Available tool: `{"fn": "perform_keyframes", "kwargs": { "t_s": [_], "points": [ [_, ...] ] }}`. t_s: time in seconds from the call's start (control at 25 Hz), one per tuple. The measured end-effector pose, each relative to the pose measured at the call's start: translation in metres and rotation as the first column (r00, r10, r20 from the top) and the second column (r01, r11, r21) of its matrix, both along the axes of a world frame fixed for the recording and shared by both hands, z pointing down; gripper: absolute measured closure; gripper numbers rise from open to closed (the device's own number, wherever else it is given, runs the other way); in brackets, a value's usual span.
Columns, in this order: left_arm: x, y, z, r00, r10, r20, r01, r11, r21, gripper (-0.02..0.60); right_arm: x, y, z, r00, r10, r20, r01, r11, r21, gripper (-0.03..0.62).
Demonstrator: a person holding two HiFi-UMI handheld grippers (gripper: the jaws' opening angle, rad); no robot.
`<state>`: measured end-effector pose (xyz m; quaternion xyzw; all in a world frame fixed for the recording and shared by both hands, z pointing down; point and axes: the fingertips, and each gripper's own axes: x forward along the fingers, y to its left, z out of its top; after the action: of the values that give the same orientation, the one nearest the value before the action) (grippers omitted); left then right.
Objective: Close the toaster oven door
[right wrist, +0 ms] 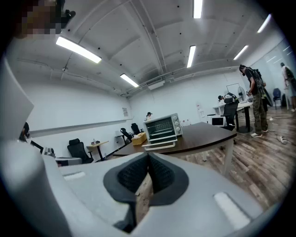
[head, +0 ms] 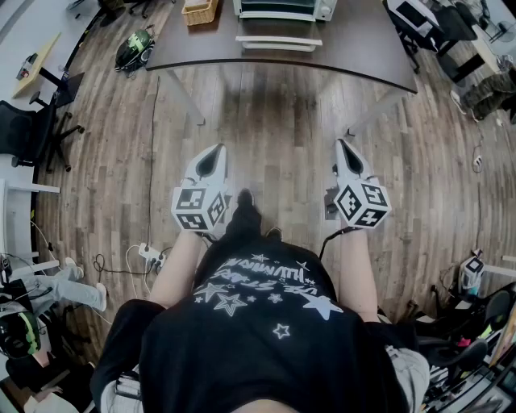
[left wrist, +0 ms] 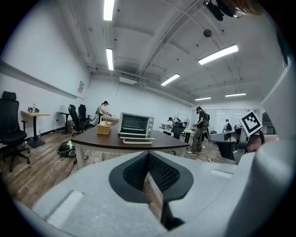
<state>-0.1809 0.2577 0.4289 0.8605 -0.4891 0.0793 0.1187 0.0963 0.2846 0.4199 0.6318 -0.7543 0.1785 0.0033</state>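
The white toaster oven (head: 284, 8) stands at the far side of the dark table (head: 363, 52), its door (head: 278, 42) let down flat toward me. Both gripper views show the oven (left wrist: 136, 125) (right wrist: 162, 127) well ahead, with the lowered door (left wrist: 137, 138) (right wrist: 159, 145) in front of it. My left gripper (head: 216, 150) and right gripper (head: 342, 145) hang over the wooden floor, a good way short of the table. The left gripper's (left wrist: 149, 155) pads meet with nothing between them. The right gripper (right wrist: 148, 157) is likewise shut and holds nothing.
A wicker basket (head: 199, 11) sits on the table left of the oven. A black office chair (head: 36, 121) and a dark bag (head: 133, 48) are on the floor at the left. More desks and standing people (left wrist: 201, 129) fill the room behind.
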Motion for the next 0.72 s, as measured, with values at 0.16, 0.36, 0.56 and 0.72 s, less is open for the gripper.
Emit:
{"fn": "perform_keyframes", "kwargs": {
  "t_s": [0.16, 0.36, 0.56, 0.72],
  "points": [
    [0.001, 0.002, -0.001, 1.000, 0.005, 0.002, -0.005, 1.000, 0.008, 0.572, -0.006, 0.002, 0.003, 1.000, -0.009, -0.010, 0.009, 1.000, -0.004, 0.591],
    [0.003, 0.011, 0.007, 1.000, 0.001, 0.004, -0.001, 1.000, -0.018, 0.572, -0.007, 0.009, 0.010, 1.000, -0.017, -0.011, 0.017, 1.000, -0.018, 0.591],
    [0.002, 0.015, 0.022, 1.000, 0.004, 0.018, -0.003, 0.998, -0.064, 0.572, -0.005, 0.007, 0.024, 1.000, -0.015, 0.004, 0.015, 0.999, -0.050, 0.591],
    [0.000, -0.002, 0.023, 1.000, 0.003, 0.025, -0.002, 0.998, -0.066, 0.572, 0.000, -0.007, 0.027, 1.000, -0.003, 0.011, 0.004, 0.998, -0.059, 0.591]
  ]
}}
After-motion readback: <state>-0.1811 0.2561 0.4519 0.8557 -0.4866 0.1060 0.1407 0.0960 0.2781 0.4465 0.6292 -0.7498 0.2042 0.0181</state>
